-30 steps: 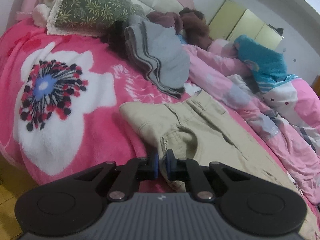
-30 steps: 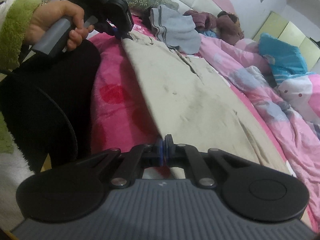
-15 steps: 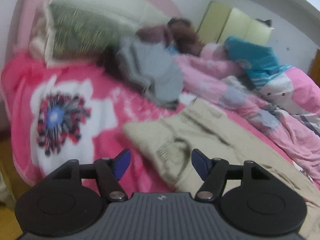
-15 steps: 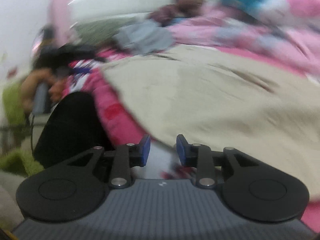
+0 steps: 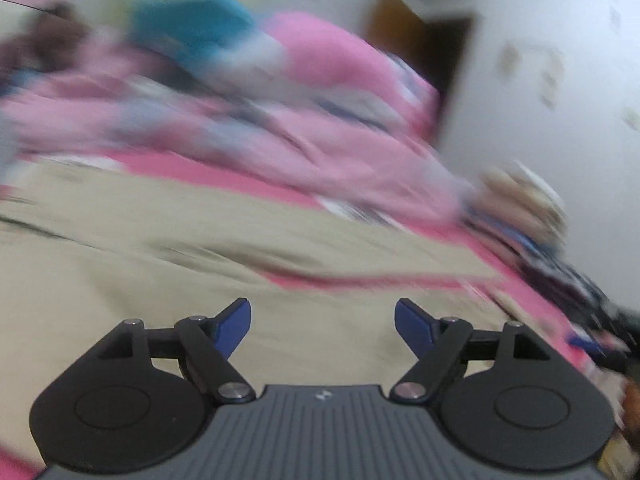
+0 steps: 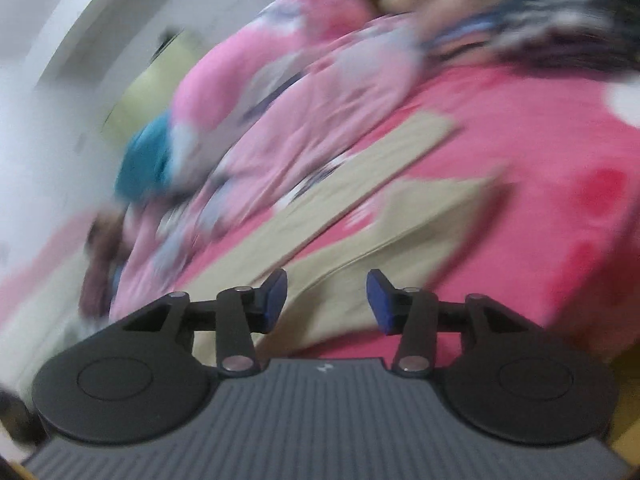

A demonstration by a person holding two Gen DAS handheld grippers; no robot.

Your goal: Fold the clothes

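Beige trousers [image 5: 160, 256] lie spread flat on a pink blanket [image 5: 520, 280]; both views are motion-blurred. My left gripper [image 5: 322, 324] hovers over the trousers' cloth, open, with nothing between its blue pads. In the right wrist view the two trouser legs [image 6: 400, 216] run diagonally, their hems toward the upper right. My right gripper [image 6: 327, 298] is open above the nearer leg and holds nothing.
A crumpled pink quilt [image 5: 280, 120] and a teal garment [image 5: 192, 28] are heaped beyond the trousers. A dark doorway [image 5: 420, 44] and white wall stand at the back. More clothes [image 6: 540, 32] pile at the bed's far end. The pink blanket [image 6: 540, 160] extends right.
Both grippers let go of the trousers and opened wide. Both cameras have swung fast toward the leg end of the trousers, blurring the views.
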